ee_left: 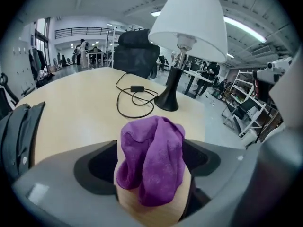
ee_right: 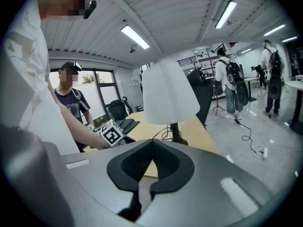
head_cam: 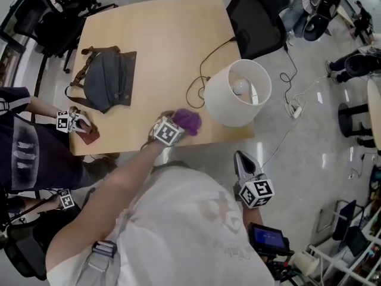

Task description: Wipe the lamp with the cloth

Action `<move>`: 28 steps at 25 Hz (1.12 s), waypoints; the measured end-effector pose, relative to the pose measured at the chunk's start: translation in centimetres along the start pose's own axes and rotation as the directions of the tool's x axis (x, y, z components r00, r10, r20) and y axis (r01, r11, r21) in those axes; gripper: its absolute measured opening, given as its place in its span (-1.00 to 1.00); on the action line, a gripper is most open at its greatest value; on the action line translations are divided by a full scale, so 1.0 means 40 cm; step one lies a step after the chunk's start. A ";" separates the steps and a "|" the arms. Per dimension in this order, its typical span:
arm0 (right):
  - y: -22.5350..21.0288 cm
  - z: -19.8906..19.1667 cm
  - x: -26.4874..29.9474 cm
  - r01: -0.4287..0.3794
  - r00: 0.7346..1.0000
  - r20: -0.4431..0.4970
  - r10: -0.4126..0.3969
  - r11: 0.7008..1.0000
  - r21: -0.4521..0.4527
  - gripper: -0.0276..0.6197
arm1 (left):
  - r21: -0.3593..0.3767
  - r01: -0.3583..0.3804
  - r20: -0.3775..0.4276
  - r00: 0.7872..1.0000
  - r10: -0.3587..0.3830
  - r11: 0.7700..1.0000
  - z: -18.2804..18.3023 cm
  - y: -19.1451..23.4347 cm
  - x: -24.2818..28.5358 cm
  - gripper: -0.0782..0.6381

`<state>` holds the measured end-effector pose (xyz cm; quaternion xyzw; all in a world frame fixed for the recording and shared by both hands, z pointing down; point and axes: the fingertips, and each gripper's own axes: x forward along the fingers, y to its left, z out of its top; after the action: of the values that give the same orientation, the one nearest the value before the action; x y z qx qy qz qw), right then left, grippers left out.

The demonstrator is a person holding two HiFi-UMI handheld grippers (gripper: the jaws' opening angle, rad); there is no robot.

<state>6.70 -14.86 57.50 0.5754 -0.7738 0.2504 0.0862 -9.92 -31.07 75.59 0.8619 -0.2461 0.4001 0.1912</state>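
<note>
Purple cloth [head_cam: 189,121] sits bunched on the table [head_cam: 161,34], close to its near edge and just left of the lamp [head_cam: 238,92] as the head view shows it. The left gripper [head_cam: 183,126] reaches down to it from the person's side. In the left gripper view, its jaws stand wide apart with the cloth heaped between them on the wood, and the pads do not press on it. The cloth touches neither the lamp nor its cord [head_cam: 202,79].

The lamp stands upright near the table's near right corner, with a white shade [ee_left: 191,20] over a black base [ee_left: 168,100]. The cord lies in loose loops beside the base and runs off toward the far edge. In the left gripper view the lamp rises beyond the cloth, well apart from it.

The right gripper [head_cam: 240,158] hangs off the table, over the floor to the right of the person's body. In the right gripper view its jaws meet, with nothing between them, and it looks toward the lamp.

A grey bag [head_cam: 107,79] lies on the left part of the table, well away from the cloth. A black chair [head_cam: 256,16] stands at the far right corner. A second person [head_cam: 30,148] stands at the table's left edge.
</note>
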 end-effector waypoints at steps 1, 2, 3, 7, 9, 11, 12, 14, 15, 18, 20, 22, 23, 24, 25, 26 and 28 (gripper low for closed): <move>-0.004 -0.004 -0.003 0.011 1.000 0.001 -0.011 1.000 0.008 -0.87 | 0.011 0.000 -0.033 0.999 0.000 1.000 -0.012 0.004 0.017 0.36; -0.005 -0.006 -0.004 0.019 1.000 0.003 -0.019 1.000 0.014 -0.87 | 0.025 0.004 -0.066 0.998 -0.002 1.000 -0.025 0.003 0.030 0.36; -0.005 -0.007 -0.006 0.026 1.000 0.006 -0.026 1.000 0.018 -0.88 | 0.038 0.013 -0.094 0.996 -0.009 0.999 -0.036 -0.001 0.042 0.35; -0.014 -0.009 -0.002 0.049 0.999 0.016 -0.050 0.999 0.023 -0.87 | 0.059 0.035 -0.115 0.993 -0.028 0.998 -0.054 -0.017 0.062 -0.12; -0.024 -0.008 0.003 0.054 0.998 0.017 -0.055 0.998 0.031 -0.87 | 0.063 0.037 -0.096 0.995 -0.030 0.997 -0.053 -0.020 0.052 -0.35; -0.028 -0.006 0.010 0.049 0.999 0.014 -0.049 0.998 0.037 -0.88 | 0.037 0.034 -0.073 0.997 -0.031 0.999 -0.053 -0.018 0.032 -0.41; -0.027 -0.005 0.013 0.042 0.999 0.012 -0.042 0.998 0.036 -0.87 | 0.008 0.036 -0.051 0.998 -0.036 0.999 -0.052 -0.018 0.021 -0.44; -0.019 -0.002 0.026 0.019 1.000 0.005 -0.019 0.999 0.025 -0.87 | -0.053 0.045 0.017 0.999 -0.045 0.998 -0.049 -0.015 0.000 -0.46; -0.013 0.000 0.035 0.004 1.000 0.001 -0.004 1.000 0.017 -0.87 | -0.080 0.046 0.053 0.998 -0.042 0.996 -0.045 -0.011 -0.015 -0.46; 0.001 0.005 0.064 -0.042 0.999 -0.012 0.042 0.999 -0.016 -0.87 | -0.160 0.044 0.178 0.984 -0.015 0.986 0.006 0.005 -0.096 -0.48; 0.009 0.007 0.073 -0.068 0.997 -0.022 0.067 0.997 -0.031 -0.87 | -0.205 0.056 0.276 0.961 0.003 0.977 0.061 0.007 -0.165 -0.48; 0.020 0.011 0.077 -0.090 0.996 -0.033 0.089 0.995 -0.040 -0.87 | -0.214 0.076 0.377 0.926 0.010 0.974 0.130 -0.003 -0.242 -0.48; 0.026 0.014 0.080 -0.102 0.994 -0.039 0.100 0.994 -0.044 -0.88 | -0.204 0.088 0.428 0.904 0.008 0.975 0.169 -0.012 -0.283 -0.48; 0.033 0.016 0.085 -0.114 0.993 -0.045 0.112 0.992 -0.049 -0.88 | -0.188 0.100 0.479 0.878 0.002 0.977 0.210 -0.021 -0.324 -0.49; 0.041 0.017 0.092 -0.127 0.991 -0.049 0.125 0.990 -0.055 -0.87 | -0.169 0.115 0.528 0.849 -0.009 0.979 0.252 -0.033 -0.365 -0.49; 0.047 0.018 0.100 -0.139 0.989 -0.053 0.136 0.988 -0.061 -0.87 | -0.145 0.132 0.573 0.819 -0.025 0.981 0.292 -0.045 -0.403 -0.49; 0.056 0.018 0.115 -0.159 0.986 -0.055 0.155 0.985 -0.071 -0.87 | -0.090 0.164 0.650 0.757 -0.067 0.982 0.369 -0.073 -0.465 -0.51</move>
<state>3.24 -18.63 58.20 0.5027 -0.8232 0.2414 0.1068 -9.83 -31.44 51.66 0.9443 -0.2708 0.0491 0.1803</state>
